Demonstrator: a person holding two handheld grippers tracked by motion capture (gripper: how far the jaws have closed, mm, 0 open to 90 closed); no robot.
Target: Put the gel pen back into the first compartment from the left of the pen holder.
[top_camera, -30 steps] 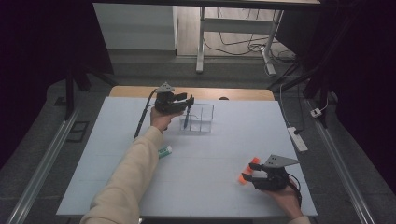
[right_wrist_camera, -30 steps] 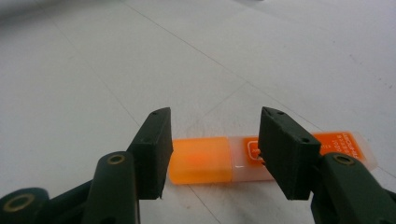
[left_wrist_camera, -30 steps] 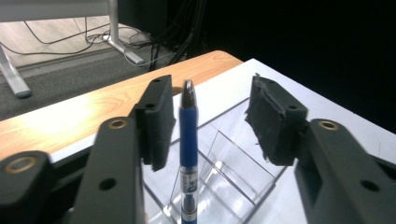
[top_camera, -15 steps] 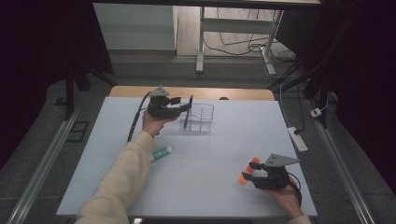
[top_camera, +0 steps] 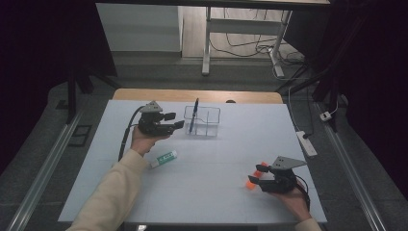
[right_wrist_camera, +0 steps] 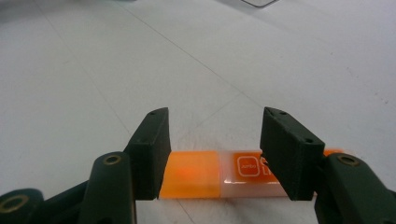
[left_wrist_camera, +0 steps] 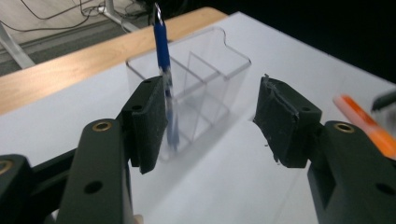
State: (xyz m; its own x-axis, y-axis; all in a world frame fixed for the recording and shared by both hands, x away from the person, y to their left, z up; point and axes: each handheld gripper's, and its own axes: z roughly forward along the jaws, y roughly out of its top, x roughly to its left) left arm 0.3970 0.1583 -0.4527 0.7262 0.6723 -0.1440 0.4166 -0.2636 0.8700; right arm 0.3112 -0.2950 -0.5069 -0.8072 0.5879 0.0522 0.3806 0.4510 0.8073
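- Left gripper (top_camera: pixel 177 120): upper left-centre of high view, held in the person's left hand (top_camera: pixel 142 139) above the surface (top_camera: pixel 231 159). Fingers apart, nothing between them; they've just been opening.
- Clear organiser (top_camera: pixel 202 121), w/ compartments, sits just right of the left gripper's fingers in high view, upper centre of the surface.
- Blue pen (top_camera: pixel 194 114) stands tilted in the organiser's left compartment, top poking above the rim. In left gripper view the pen (left_wrist_camera: pixel 164 70) is upper centre, partly behind the left finger (left_wrist_camera: pixel 150 121); organiser (left_wrist_camera: pixel 210 79) seen beyond the gap.
- Right gripper (top_camera: pixel 253 179): lower right of high view, in right hand (top_camera: pixel 291 197), low on the surface. Fingers apart, straddling an orange marker (top_camera: pixel 256 174) lying flat.
- Right gripper view: marker (right_wrist_camera: pixel 212 173) lies crosswise at bottom centre, orange cap to the left, clear body w/ printed label to the right. Fingers stand over its two ends; can't tell if the pads touch it.
- Green-and-white tube (top_camera: pixel 164 159) lies on the surface, left of centre in high view, beside the person's sleeve (top_camera: pixel 115 192).
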